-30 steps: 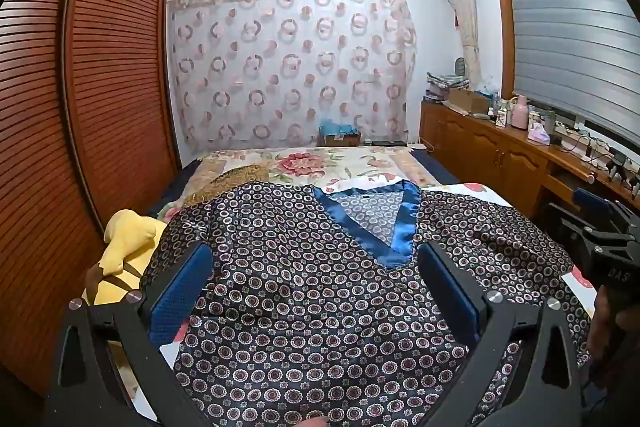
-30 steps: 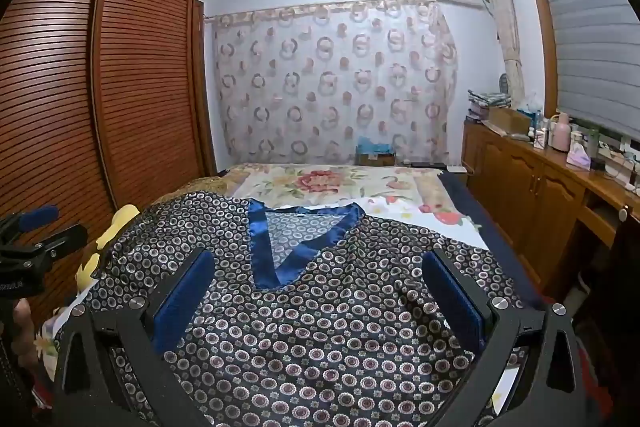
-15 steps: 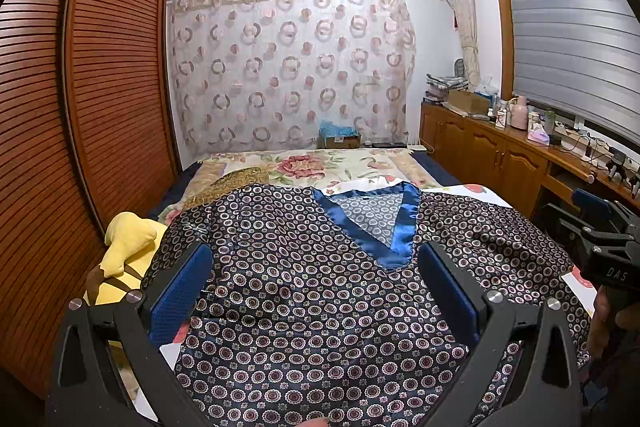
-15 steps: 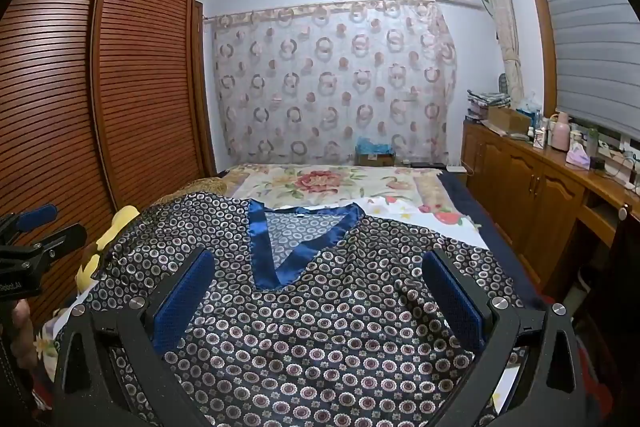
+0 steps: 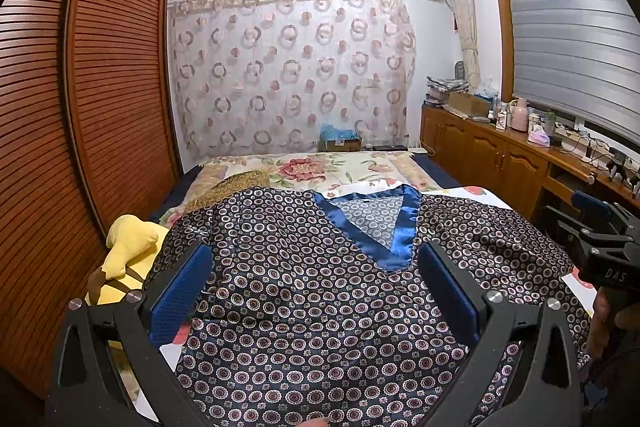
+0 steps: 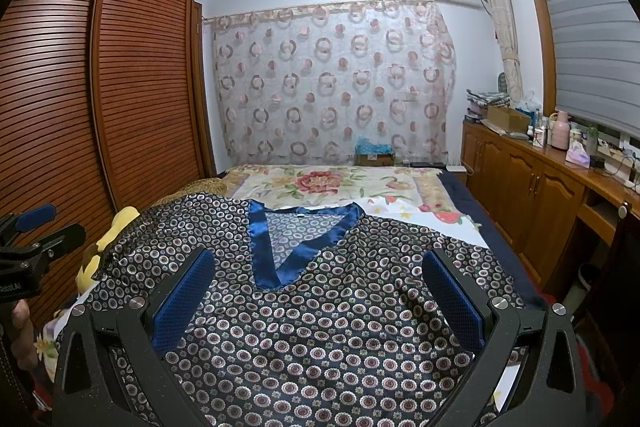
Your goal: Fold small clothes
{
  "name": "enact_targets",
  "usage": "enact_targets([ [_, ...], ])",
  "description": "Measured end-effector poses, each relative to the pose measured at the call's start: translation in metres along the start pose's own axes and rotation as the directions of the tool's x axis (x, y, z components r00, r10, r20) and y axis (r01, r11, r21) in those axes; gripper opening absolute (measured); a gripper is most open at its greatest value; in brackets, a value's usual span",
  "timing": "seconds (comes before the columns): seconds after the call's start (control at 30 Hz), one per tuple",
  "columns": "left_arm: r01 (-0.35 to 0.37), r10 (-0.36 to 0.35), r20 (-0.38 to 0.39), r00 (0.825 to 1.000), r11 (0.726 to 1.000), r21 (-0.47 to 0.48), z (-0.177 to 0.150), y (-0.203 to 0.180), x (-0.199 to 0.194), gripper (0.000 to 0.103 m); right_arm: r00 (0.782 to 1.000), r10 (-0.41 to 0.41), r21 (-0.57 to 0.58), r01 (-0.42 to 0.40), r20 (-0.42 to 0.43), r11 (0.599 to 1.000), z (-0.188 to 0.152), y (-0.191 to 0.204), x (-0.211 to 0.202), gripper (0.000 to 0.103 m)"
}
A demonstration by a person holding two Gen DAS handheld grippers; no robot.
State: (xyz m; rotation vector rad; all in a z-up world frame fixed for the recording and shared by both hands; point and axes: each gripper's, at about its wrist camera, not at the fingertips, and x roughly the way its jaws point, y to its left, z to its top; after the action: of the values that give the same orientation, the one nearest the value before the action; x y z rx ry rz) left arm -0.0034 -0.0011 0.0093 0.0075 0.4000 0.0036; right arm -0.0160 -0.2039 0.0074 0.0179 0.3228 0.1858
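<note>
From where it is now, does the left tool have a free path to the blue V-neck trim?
Probably yes. The left tool is open above the patterned top, and nothing lies between it and the blue V-neck trim.

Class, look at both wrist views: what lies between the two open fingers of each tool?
Only the patterned top, spread flat on the bed. The left tool and right tool each frame it; its blue collar lies just ahead.

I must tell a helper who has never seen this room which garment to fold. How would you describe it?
Look at the bed with the floral cover. On its near half lies a dark patterned top, spread flat. Only it has a shiny blue V-neck band.
</note>
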Motion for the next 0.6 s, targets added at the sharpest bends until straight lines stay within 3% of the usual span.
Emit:
enact_targets([
  [0.6, 0.000, 0.000, 0.006, 1.000, 1.000, 0.000, 0.0013, 0.0013, -0.0026, 0.103, 1.000, -0.002, 0.001, 0.002, 0.004, 1.000, -0.0013, 0.0014, -0.0002, 0.103],
])
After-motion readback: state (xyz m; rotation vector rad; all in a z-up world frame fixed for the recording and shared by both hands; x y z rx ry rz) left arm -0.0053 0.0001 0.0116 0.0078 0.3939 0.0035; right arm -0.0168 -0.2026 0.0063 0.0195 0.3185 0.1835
